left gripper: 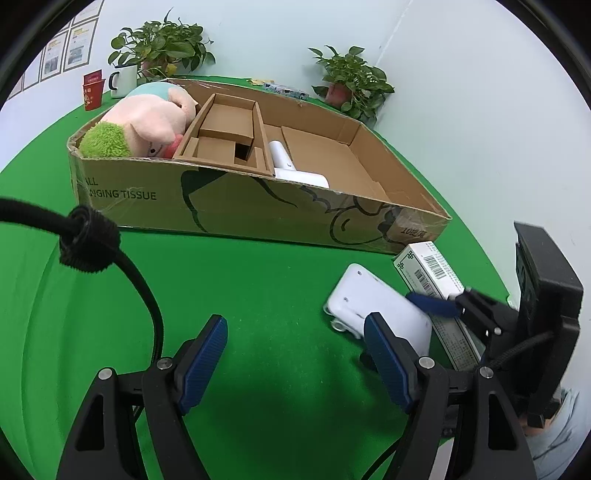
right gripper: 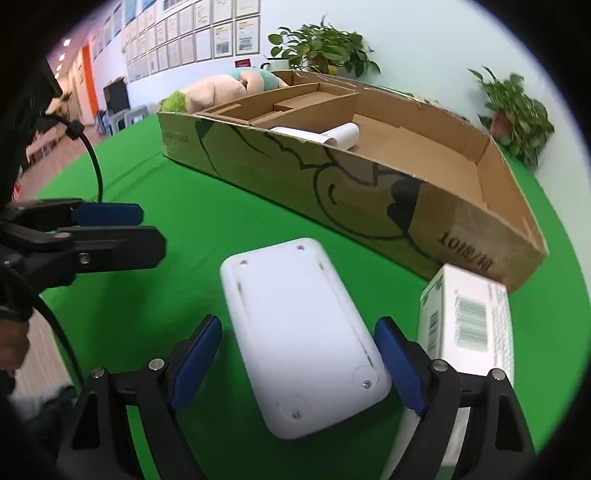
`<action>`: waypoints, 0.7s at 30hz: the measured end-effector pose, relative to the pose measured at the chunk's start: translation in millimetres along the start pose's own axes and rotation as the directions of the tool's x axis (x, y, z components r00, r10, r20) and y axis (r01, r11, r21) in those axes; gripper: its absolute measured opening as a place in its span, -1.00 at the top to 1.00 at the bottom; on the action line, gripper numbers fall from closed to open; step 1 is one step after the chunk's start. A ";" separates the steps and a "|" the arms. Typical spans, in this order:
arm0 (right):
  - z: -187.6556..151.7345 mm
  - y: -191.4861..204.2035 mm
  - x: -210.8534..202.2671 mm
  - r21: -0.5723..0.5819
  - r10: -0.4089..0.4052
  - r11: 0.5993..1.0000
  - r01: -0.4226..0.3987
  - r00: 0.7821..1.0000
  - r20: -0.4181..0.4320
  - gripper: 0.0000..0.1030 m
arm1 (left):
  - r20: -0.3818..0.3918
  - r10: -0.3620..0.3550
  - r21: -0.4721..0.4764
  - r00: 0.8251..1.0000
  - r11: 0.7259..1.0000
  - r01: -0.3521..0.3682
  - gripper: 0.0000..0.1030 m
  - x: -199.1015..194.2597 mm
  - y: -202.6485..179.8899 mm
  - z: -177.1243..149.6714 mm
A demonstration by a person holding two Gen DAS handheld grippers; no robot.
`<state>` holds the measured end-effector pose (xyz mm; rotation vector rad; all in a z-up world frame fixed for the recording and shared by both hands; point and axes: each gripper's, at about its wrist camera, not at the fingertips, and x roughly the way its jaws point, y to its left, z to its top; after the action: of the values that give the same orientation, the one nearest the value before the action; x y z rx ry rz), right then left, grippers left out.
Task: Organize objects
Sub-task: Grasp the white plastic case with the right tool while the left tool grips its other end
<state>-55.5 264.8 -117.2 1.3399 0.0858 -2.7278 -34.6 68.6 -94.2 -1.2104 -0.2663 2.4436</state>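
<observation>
Covering the table (left gripper: 258, 280), green cloth meets pale walls (left gripper: 461, 92).

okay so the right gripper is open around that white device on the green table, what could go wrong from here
1. The white device lies skewed between the right gripper's open pads, so closing may twist it or let it slip.
2. The barcode box sits right beside the outer finger; it could get nudged or pinched.
3. The left gripper hovers close by, open and empty; the two tools may bump.

Office, framed notices (right gripper: 207, 27) on wall, potted plants (left gripper: 162, 42)
</observation>
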 end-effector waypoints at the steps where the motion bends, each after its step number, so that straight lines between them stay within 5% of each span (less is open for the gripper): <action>1: -2.5 1.0 -1.6 0.019 0.018 1.000 -0.018 1.000 -0.006 -0.61 | -0.004 -0.009 -0.001 1.000 1.000 0.009 -0.44 -0.6 1.1 0.0; 6: -17.1 13.7 -12.7 0.188 0.097 0.978 -0.093 0.995 -0.012 -0.55 | -0.035 -0.080 -0.055 0.996 0.995 0.078 -0.44 3.3 13.9 3.1; 10: -20.1 30.1 -11.9 0.198 0.016 0.980 -0.011 1.000 -0.022 -0.60 | -0.063 -0.164 -0.109 0.984 0.982 0.156 -0.44 13.4 20.4 12.0; 21: -19.2 40.5 -7.1 0.198 -0.067 0.978 0.066 0.998 -0.004 -0.63 | -0.175 -0.416 -0.230 0.892 0.898 0.374 -0.44 51.6 22.4 18.9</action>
<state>-31.4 226.9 -123.5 1.4059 -0.1486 -2.8581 -83.8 70.8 -127.4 -1.3409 -0.6292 1.9469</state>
